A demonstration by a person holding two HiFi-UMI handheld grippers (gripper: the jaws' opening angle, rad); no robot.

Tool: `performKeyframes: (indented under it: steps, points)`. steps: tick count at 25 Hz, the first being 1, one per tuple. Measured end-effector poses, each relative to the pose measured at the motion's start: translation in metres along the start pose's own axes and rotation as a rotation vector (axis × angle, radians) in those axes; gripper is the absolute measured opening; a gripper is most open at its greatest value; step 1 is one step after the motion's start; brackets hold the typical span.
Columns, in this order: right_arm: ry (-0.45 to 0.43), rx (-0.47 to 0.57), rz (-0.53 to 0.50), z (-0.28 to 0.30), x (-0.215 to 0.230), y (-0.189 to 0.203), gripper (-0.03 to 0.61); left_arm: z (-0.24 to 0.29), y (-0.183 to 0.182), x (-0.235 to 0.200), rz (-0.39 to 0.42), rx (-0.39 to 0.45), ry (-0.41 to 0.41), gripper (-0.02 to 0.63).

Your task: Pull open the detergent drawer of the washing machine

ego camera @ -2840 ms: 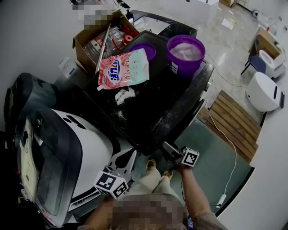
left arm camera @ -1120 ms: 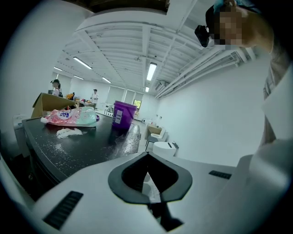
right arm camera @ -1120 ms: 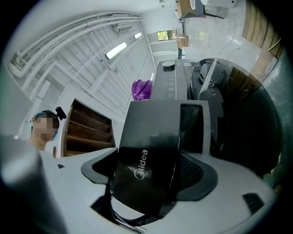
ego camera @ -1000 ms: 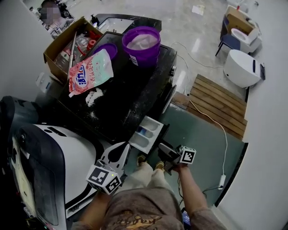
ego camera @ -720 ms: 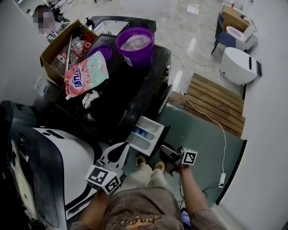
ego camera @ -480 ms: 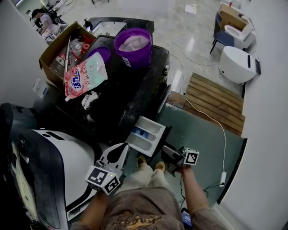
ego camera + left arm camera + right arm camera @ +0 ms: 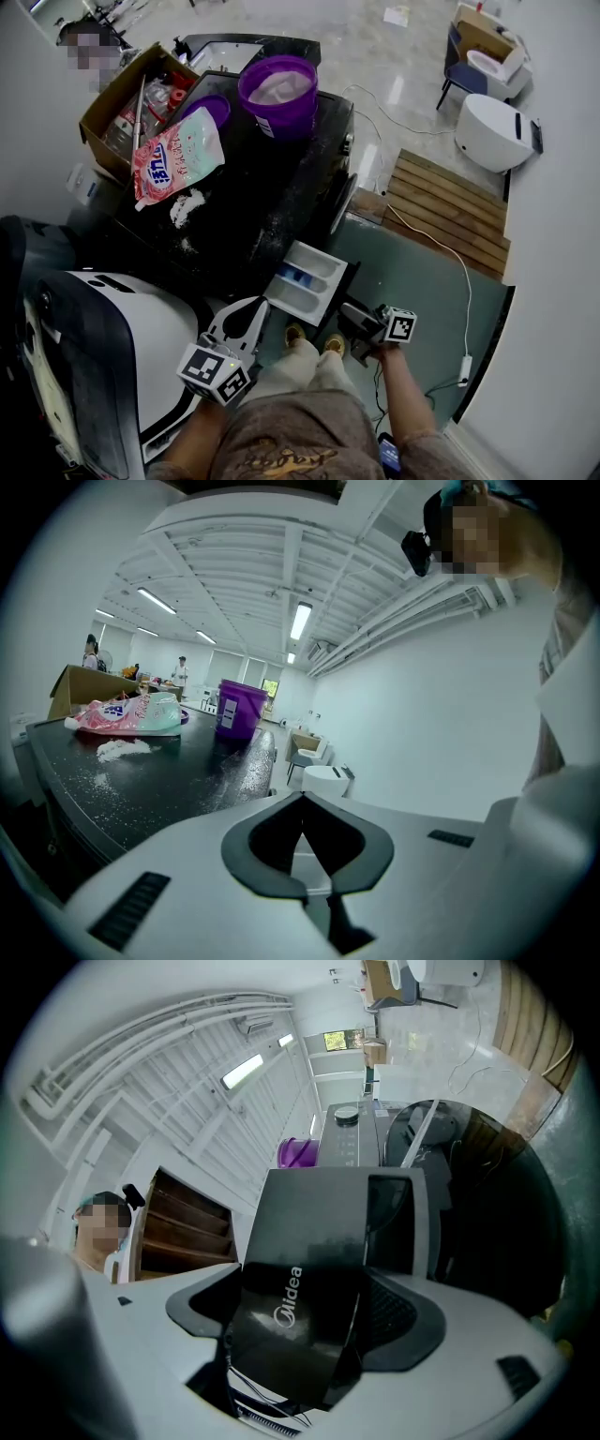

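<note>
In the head view, the black front-loading washing machine [image 7: 281, 187] fills the upper centre of the frame, and the light grey plastic detergent drawer [image 7: 305, 277] is seen drawn out of its front at lower centre, with its compartments exposed. The drawer's long axis runs from the machine at upper left toward the lower right, and its dark front end points at the right gripper [image 7: 347, 314], which is met there. The left gripper [image 7: 255, 311] lies just beside the drawer at lower left, apart from it, so the right one is judged the working tool. Any remaining pull would be made along that same line, toward the lower right. In the left gripper view, the jaws are seen brought together with nothing between them, and the machine's dusty top is seen beyond at left. In the right gripper view, the jaws are clamped on the drawer's glossy black front panel [image 7: 300, 1269], which fills the gap between them.
</note>
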State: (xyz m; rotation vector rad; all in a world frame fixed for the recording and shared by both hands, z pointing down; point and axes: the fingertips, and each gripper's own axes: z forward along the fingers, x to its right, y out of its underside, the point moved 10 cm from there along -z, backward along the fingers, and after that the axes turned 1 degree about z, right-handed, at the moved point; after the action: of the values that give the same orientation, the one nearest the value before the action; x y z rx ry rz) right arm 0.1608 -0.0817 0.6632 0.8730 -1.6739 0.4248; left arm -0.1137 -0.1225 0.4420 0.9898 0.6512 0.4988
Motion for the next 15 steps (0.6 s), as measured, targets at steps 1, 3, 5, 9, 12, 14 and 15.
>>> performKeyframes:
  steps: [1, 3, 5, 9, 12, 14, 15]
  points:
    - [0.012, -0.006, -0.01, 0.001, 0.0, 0.0, 0.394, 0.001, 0.0, 0.0, 0.0, 0.0, 0.004, 0.021]
    - [0.042, -0.02, -0.034, 0.001, -0.003, -0.001, 0.414, 0.004, 0.001, 0.0, -0.002, 0.0, 0.016, 0.021]
    - [0.069, -0.031, -0.056, 0.0, -0.008, -0.003, 0.42, 0.007, 0.001, 0.001, -0.004, 0.0, 0.031, 0.021]
    - [0.135, -0.017, -0.091, -0.014, -0.018, -0.01, 0.411, 0.011, -0.002, 0.001, -0.001, 0.005, 0.06, 0.021]
    - [0.175, 0.02, -0.144, -0.025, -0.039, -0.025, 0.407, 0.018, -0.003, 0.003, -0.004, 0.001, 0.095, 0.021]
    - [0.186, 0.035, -0.184, -0.027, -0.058, -0.034, 0.407, 0.022, -0.004, 0.004, -0.013, -0.001, 0.119, 0.021]
    - [0.192, 0.04, -0.201, -0.027, -0.066, -0.037, 0.407, 0.023, -0.006, 0.005, -0.015, -0.001, 0.131, 0.021]
